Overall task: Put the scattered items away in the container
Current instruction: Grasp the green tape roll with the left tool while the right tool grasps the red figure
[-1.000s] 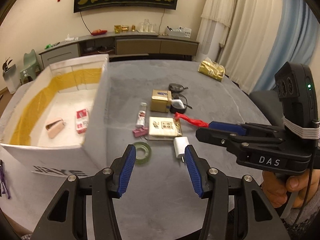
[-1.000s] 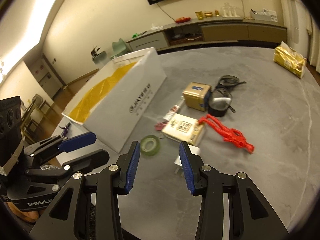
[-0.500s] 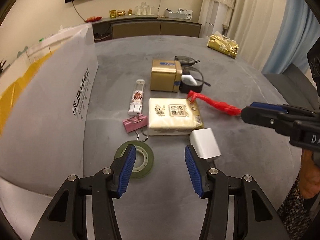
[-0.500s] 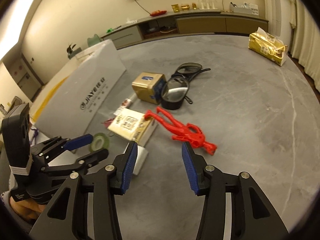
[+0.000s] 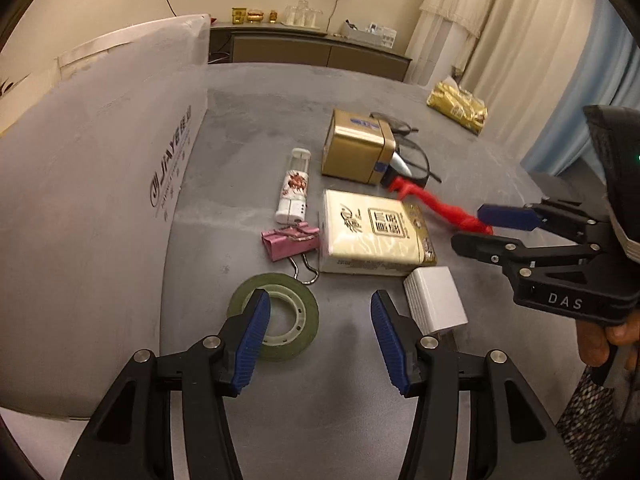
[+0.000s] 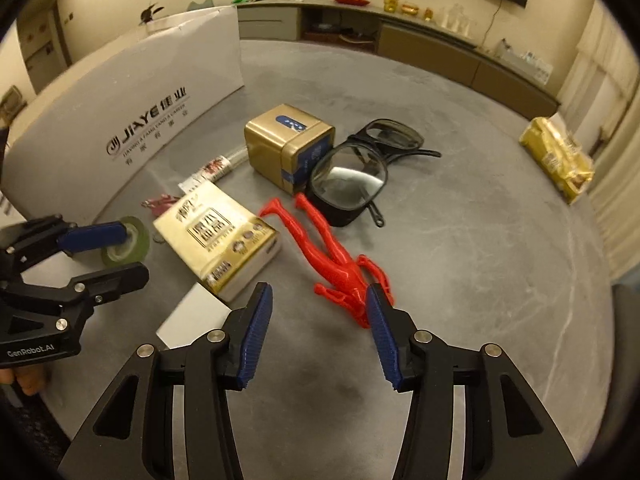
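Both grippers are hanging wide open and empty: left gripper (image 5: 318,336) is straddling the green tape roll (image 5: 276,317), right gripper (image 6: 318,330) is nearing the red figure (image 6: 332,256). Beside them the tissue pack (image 5: 374,236), white charger (image 5: 436,304), pink clip (image 5: 290,242), gold tin (image 6: 286,146) and goggles (image 6: 352,178) are lying on the table (image 6: 460,248), outside the white box (image 6: 132,120). Judging by this, most tidying is remaining.

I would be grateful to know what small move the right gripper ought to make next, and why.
Probably ease the right gripper a little forward and down, then close. Its jaws are open with nothing between them, and the red figure lies flat on the table just ahead, one end already beside the right-hand jaw and apart from the tissue pack.
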### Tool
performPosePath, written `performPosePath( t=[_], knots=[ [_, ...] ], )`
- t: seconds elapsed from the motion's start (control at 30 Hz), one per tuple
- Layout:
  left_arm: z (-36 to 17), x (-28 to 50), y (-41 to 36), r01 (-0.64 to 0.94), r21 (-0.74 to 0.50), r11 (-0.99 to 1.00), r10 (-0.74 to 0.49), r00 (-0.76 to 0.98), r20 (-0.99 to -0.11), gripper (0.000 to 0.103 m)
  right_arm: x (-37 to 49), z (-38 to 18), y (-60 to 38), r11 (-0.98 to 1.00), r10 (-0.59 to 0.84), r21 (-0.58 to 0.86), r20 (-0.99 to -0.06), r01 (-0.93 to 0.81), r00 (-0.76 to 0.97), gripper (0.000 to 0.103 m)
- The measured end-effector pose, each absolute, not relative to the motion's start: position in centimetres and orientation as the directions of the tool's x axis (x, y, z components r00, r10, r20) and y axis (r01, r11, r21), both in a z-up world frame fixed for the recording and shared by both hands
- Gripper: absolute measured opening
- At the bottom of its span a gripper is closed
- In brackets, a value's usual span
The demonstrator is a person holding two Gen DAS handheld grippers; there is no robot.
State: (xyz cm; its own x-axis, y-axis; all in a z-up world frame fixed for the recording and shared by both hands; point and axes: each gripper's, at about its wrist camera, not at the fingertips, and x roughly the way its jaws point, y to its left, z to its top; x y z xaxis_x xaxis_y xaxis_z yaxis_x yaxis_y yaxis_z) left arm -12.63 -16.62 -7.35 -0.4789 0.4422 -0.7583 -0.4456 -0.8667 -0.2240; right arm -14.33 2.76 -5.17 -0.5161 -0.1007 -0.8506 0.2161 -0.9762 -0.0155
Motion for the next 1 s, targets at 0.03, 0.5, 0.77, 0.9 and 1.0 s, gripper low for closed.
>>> performPosePath(
  t=[0.03, 0.5, 0.77, 0.9, 1.0],
  knots=[
    [-7.1, -12.5, -16.6, -0.449, -0.221, -0.866, 0.446, -0.49, -0.749, 0.054, -14.4, -5.1, 3.1, -0.978, -0.112, 0.002, -0.849, 0.209, -0.516, 0.044],
    [-7.6, -12.5, -16.7, -0.449, -0.161, -0.879, 0.407, -0.53, -0.744, 0.051, -15.2, -6.7, 5.0, -0.984, -0.156, 0.092, -0.86, 0.153, -0.485, 0.054],
    [-7.4, -12.6, -17.4, -0.444, -0.171, -0.88, 0.407, -0.516, -0.754, 0.017, -13.8, -5.9, 5.5, -0.961, -0.277, 0.247, -0.838, 0.127, -0.469, 0.054],
    [-6.5, -11.9, -16.8, -0.464, -0.138, -0.875, 0.403, -0.541, -0.739, 0.017, -13.3, -5.7, 6.4, -0.941, -0.331, 0.326, -0.823, 0.094, -0.462, 0.054],
    [-6.1, -11.3, -16.3, -0.468, -0.058, -0.882, 0.353, -0.576, -0.737, 0.042, -13.0, -5.7, 6.7, -0.934, -0.343, 0.347, -0.819, 0.078, -0.461, 0.054]
  ],
)
